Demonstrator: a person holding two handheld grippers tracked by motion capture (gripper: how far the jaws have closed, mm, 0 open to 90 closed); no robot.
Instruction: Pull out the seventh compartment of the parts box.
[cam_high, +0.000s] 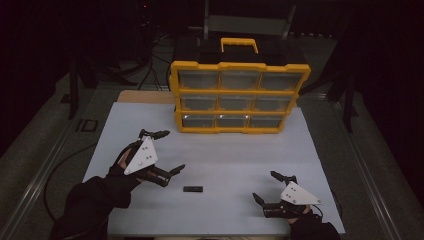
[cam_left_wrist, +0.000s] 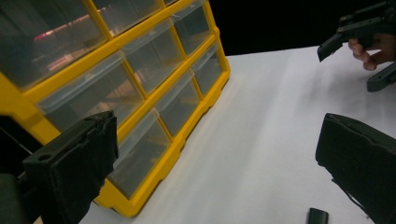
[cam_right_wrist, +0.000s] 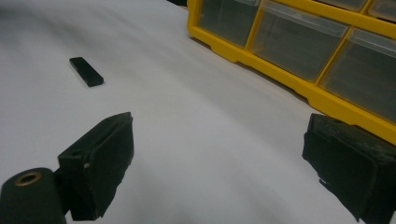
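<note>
High view: a white table top (cam_high: 220, 160) in a dark room carries a yellow drawer organizer (cam_high: 239, 95) at the far side. The left gripper (cam_high: 172, 152) and right gripper (cam_high: 266, 186) both gape wide, empty. A small black bar (cam_high: 193, 189) lies between them, just beside the left gripper.

Left gripper view: the bar (cam_left_wrist: 317, 216) sits close ahead, between the wide jaws.

Right gripper view: the bar (cam_right_wrist: 86, 71) lies well ahead, beyond the left-hand jaw.

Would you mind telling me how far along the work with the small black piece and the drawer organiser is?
Nothing looks done yet: the small black piece lies loose on the white table, every drawer of the yellow organiser looks closed. Left gripper and right gripper are open, holding nothing. Picking it up remains.
</note>
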